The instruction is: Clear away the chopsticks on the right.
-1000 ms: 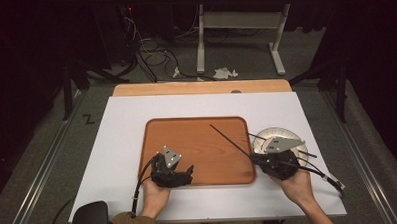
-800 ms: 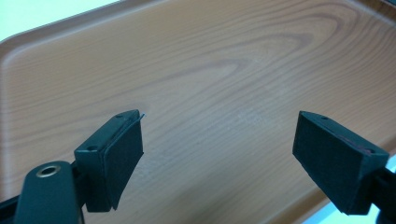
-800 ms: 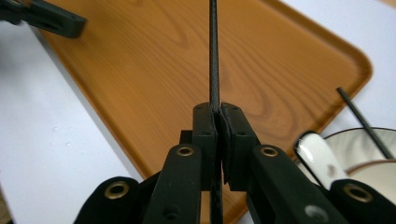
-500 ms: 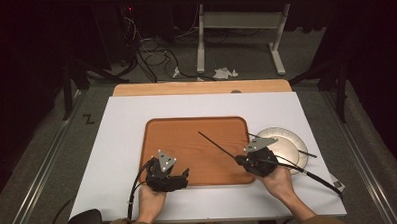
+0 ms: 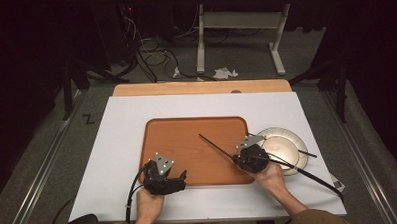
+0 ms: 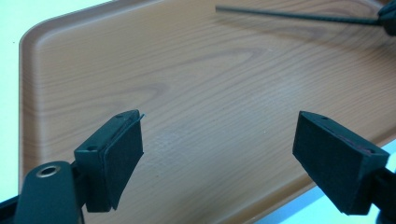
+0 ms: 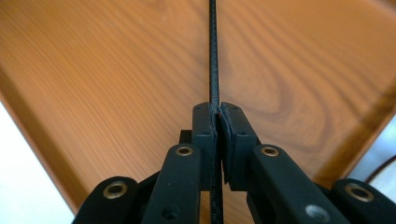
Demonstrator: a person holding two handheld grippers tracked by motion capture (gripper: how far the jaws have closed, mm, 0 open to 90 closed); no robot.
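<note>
the right gripper (image 5: 238, 158) has its fingers closed tight on 1 thin black stick (image 5: 215, 145), which runs straight out from between the pads over the wooden tray (image 5: 187, 135). judging by this, the pick-up is done and the placing is left: the stick's far tip hangs over the tray's middle, not yet laid flat as far as can be told. a second stick (image 5: 300, 152) lies across the white plate (image 5: 287, 139) just right of the tray on the counter (image 5: 122, 144). the left gripper (image 5: 176, 179) waits at the tray's near edge, fingers (image 6: 122, 154) wide apart and empty.
</note>
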